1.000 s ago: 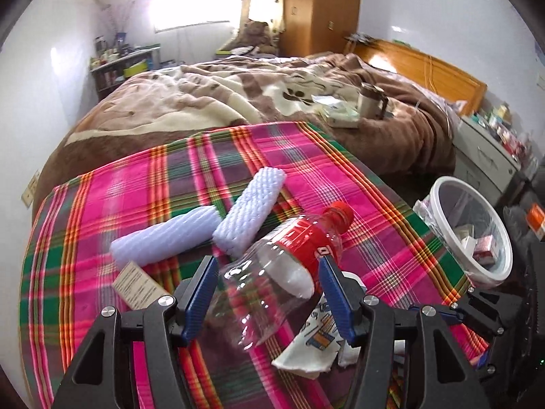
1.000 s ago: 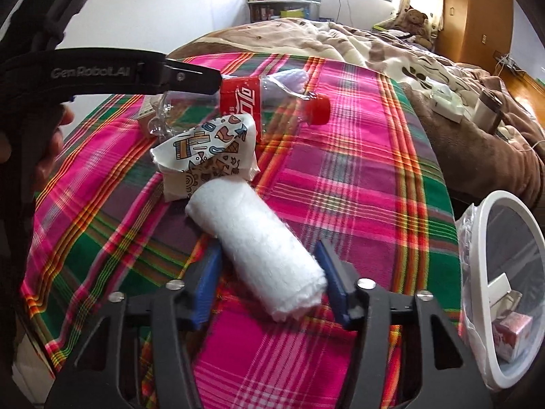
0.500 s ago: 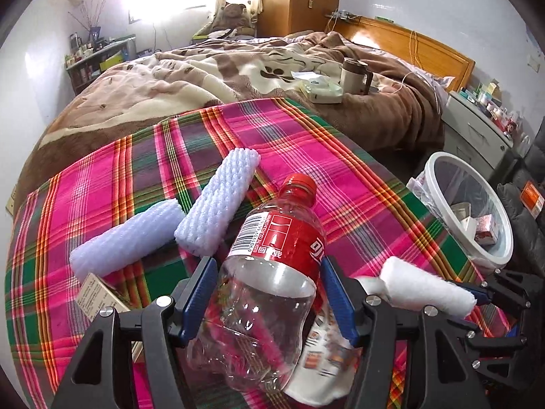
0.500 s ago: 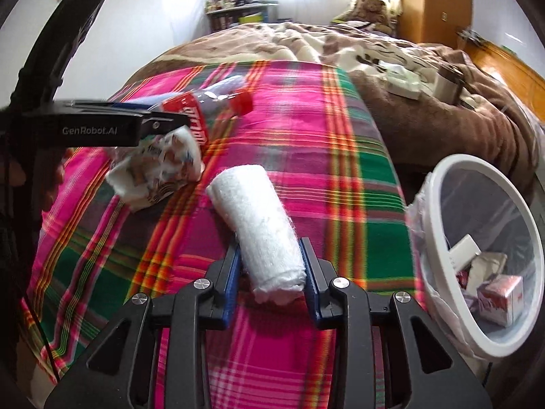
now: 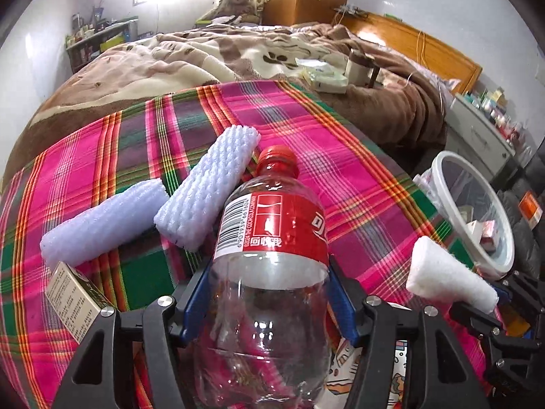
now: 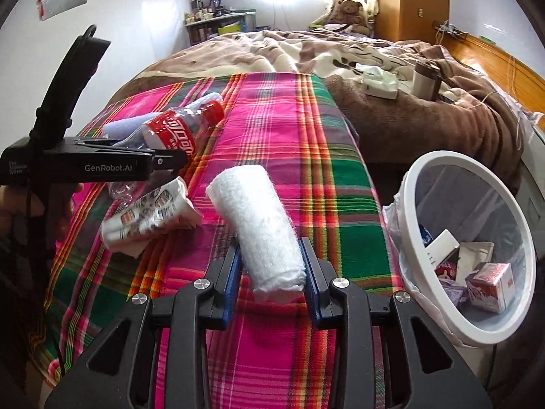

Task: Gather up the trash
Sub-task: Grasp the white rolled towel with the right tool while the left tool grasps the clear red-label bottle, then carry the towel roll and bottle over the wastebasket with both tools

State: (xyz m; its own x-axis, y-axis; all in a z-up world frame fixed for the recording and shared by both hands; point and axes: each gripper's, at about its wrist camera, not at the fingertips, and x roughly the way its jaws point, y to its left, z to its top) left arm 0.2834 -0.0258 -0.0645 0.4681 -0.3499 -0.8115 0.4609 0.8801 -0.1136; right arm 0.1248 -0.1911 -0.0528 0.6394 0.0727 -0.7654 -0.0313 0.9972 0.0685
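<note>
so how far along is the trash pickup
Done: a few cartons lie in the bin. In hand: left gripper clamps the bottle, right gripper the white roll. Left on the bed: two foam sleeves, small box, crumpled wrapper.

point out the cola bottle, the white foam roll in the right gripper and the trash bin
cola bottle (image 5: 272, 225), left wrist view, on its red label
white foam roll (image 6: 265, 235), right wrist view, middle of its side
trash bin (image 6: 414, 238), right wrist view, on its white rim
</note>
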